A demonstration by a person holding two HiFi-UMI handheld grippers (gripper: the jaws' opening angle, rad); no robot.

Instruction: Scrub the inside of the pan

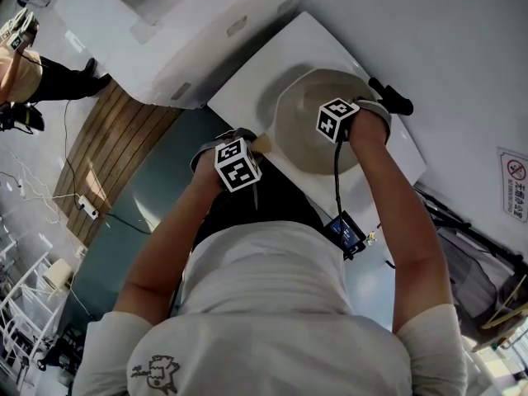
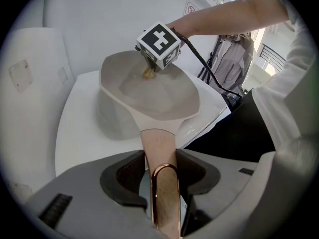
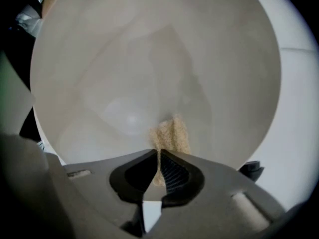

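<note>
A beige pan stands on a white counter. Its wooden handle, which ends in a copper loop, runs between the jaws of my left gripper, and that gripper is shut on it. In the head view the left gripper sits at the pan's near rim. My right gripper reaches down into the pan and is shut on a tan scrub pad that rests on the pan's inner wall. From the left gripper view, the pad shows under the right gripper's marker cube.
A black knob sticks up at the counter's far side, just beyond the pan, and also shows as the black knob. A white appliance stands behind the counter. A cable runs from the right gripper to a small device.
</note>
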